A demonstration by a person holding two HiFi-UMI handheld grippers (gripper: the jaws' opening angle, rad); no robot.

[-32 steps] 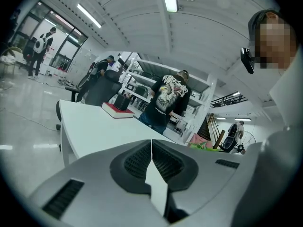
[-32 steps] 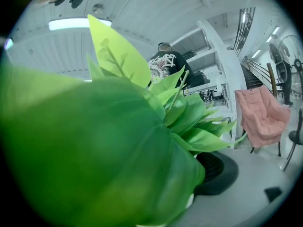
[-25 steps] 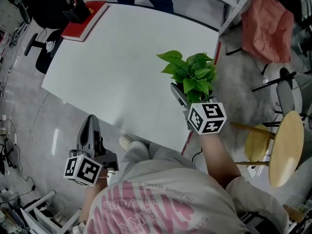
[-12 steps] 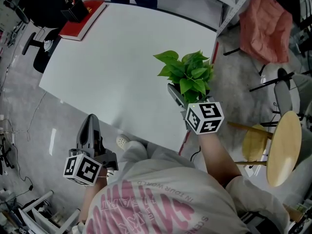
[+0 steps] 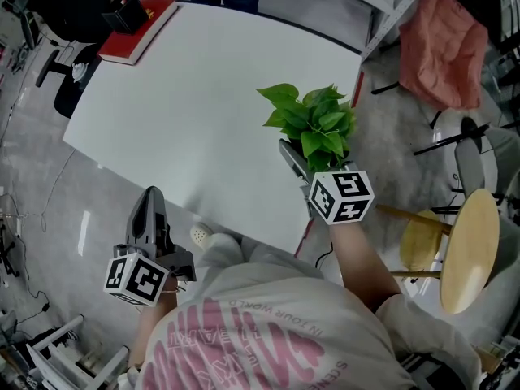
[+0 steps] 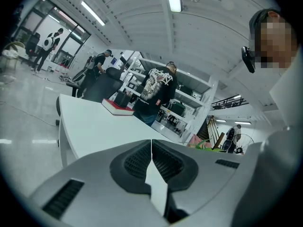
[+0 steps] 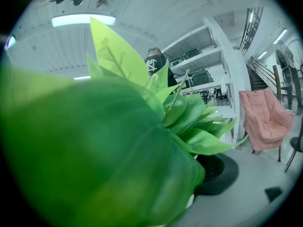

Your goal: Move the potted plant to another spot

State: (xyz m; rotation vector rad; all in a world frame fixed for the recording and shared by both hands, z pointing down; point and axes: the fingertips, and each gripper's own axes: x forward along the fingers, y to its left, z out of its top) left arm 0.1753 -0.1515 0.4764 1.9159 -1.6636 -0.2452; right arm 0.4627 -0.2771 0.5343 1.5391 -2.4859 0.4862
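Carry step, I judge: the right claw (image 5: 309, 159) pinches the plant (image 5: 318, 124) low under its leaves, at the bench's (image 5: 203, 96) right edge. The left claw (image 5: 149, 205), pressed together and empty, hangs off the bench. Next: choose a bare spot and lower the plant upright.

Shirt (image 5: 244, 303) — "IN OUR WORLD".

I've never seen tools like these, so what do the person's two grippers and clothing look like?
The left gripper and right gripper are grey plastic, each carrying a white cube with black square markers. The fingers have black ribbed pads. The shirt is light with pink lettering.
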